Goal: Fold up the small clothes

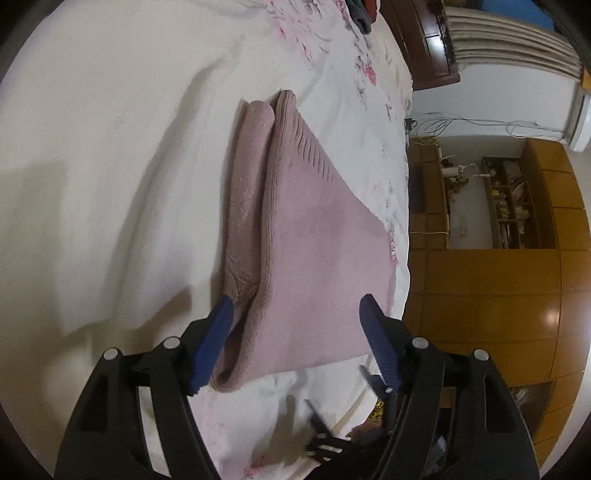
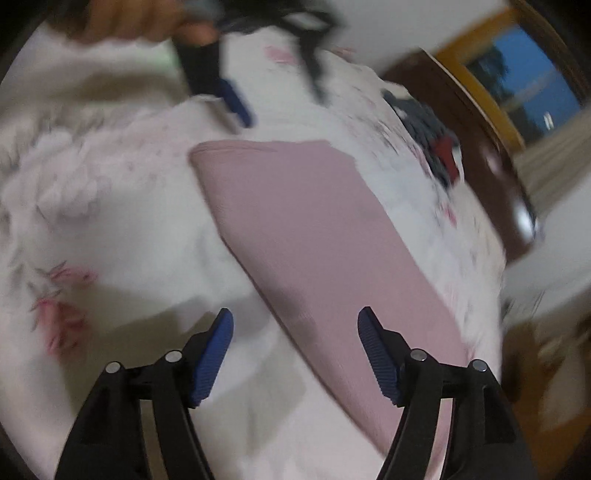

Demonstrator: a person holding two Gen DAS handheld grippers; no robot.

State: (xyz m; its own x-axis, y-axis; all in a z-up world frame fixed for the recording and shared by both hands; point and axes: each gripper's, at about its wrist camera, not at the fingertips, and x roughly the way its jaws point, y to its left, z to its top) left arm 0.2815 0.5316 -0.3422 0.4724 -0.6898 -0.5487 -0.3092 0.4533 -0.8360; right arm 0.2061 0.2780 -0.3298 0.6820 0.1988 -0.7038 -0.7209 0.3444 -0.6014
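Left wrist view: the left gripper [image 1: 295, 308] has its jaws wide apart, holding nothing. The pink sweater [image 1: 303, 236] lies folded on the white bedspread [image 1: 110, 166], running from the jaws toward 12 o'clock, its rolled edge beside the left finger. A wooden cabinet [image 1: 498, 295] stands at 3 o'clock.

Right wrist view, blurred: the right gripper [image 2: 295, 317] is also spread open and empty. The sweater [image 2: 314, 240] stretches toward 11 o'clock. A hand [image 2: 129, 22], probably holding the other gripper, shows at 11 o'clock.
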